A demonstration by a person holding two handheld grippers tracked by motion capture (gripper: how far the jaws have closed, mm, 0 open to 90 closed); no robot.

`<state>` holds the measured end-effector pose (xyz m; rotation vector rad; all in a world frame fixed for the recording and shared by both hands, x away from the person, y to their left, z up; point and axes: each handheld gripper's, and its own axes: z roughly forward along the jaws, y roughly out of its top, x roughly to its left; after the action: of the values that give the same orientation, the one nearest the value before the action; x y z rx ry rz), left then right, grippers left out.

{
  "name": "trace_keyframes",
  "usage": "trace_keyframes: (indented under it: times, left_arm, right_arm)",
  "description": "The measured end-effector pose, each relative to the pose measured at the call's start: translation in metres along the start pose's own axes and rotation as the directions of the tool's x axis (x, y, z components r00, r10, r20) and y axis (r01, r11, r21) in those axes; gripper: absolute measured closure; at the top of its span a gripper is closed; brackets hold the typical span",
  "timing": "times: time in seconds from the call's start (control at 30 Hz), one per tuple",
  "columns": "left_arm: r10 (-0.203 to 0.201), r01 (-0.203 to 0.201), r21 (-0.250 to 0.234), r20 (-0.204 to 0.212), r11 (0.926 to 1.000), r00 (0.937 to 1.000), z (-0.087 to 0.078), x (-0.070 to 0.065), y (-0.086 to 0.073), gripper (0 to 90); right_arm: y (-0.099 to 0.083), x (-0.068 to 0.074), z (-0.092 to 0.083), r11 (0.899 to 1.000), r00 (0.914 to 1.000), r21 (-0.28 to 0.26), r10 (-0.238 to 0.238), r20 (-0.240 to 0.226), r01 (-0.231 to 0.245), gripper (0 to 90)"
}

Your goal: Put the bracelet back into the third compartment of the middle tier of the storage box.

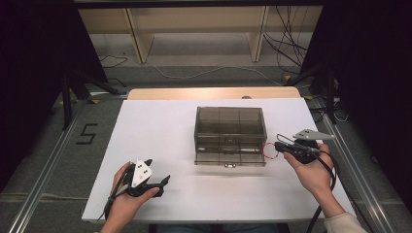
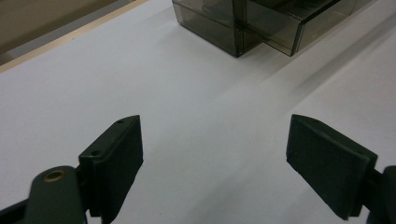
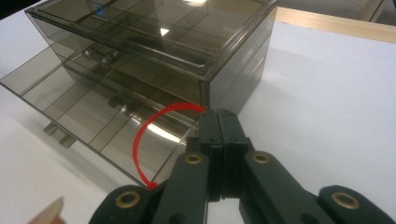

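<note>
My left hand-held gripper [image 1: 158, 183] sits low at my near left, jaws spread wide, nothing between them. My right hand-held gripper [image 1: 278, 145] is held out ahead on my right, pointing left, jaws pressed together, pinching a red loop [image 3: 144, 140]. Both wrists level.

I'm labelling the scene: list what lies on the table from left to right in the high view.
Left tool held open in the left hand → smoky clear drawer box with its bottom drawer pulled out → red ring → right tool shut on the ring.
</note>
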<state>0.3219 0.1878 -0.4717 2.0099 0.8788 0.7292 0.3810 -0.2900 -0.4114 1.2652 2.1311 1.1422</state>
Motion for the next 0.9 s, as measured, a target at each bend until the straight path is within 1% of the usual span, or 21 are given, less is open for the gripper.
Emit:
trace_keyframes:
  times: [0.03,0.17,0.37,0.5,0.63,0.77,0.9]
  left_arm:
    - [0.003,-0.003,0.003,0.001,1.0,1.0,-0.0002,0.0002,0.0,18.4]
    - [-0.005,0.005,-0.001,-0.001,1.0,1.0,0.0,-0.0001,0.0,18.4]
    - [0.003,-0.003,0.003,0.001,1.0,1.0,-0.0001,0.0003,0.0,18.4]
    - [-0.004,0.004,-0.001,0.0,1.0,1.0,0.0,-0.0001,-0.0001,18.4]
    - [0.004,-0.004,0.002,0.0,1.0,1.0,-0.0003,0.0002,0.0001,18.4]
    - [-0.004,0.004,-0.002,0.0,1.0,1.0,0.0,-0.0001,-0.0001,18.4]
    - [0.005,-0.005,0.003,0.001,1.0,1.0,-0.0002,0.0002,0.0001,18.4]
  right_arm:
    - [0.0001,0.0003,0.0,1.0,1.0,0.001,0.002,0.0,-0.002,90.0]
    - [0.0008,0.001,0.0008,1.0,1.0,-0.001,-0.003,-0.003,0.003,90.0]
    - [0.0018,0.0028,0.0021,1.0,1.0,0.001,-0.008,-0.005,0.008,90.0]
    - [0.0026,0.0039,0.0022,1.0,1.0,0.004,-0.004,-0.008,0.004,90.0]
    - [0.0033,0.0045,0.0024,1.0,0.9999,0.002,-0.006,-0.008,0.006,90.0]
    - [0.004,0.0053,0.0032,1.0,0.9999,0.002,-0.01,-0.014,0.01,90.0]
    - [0.0048,0.0065,0.0037,1.0,0.9998,0.004,-0.011,-0.015,0.011,90.0]
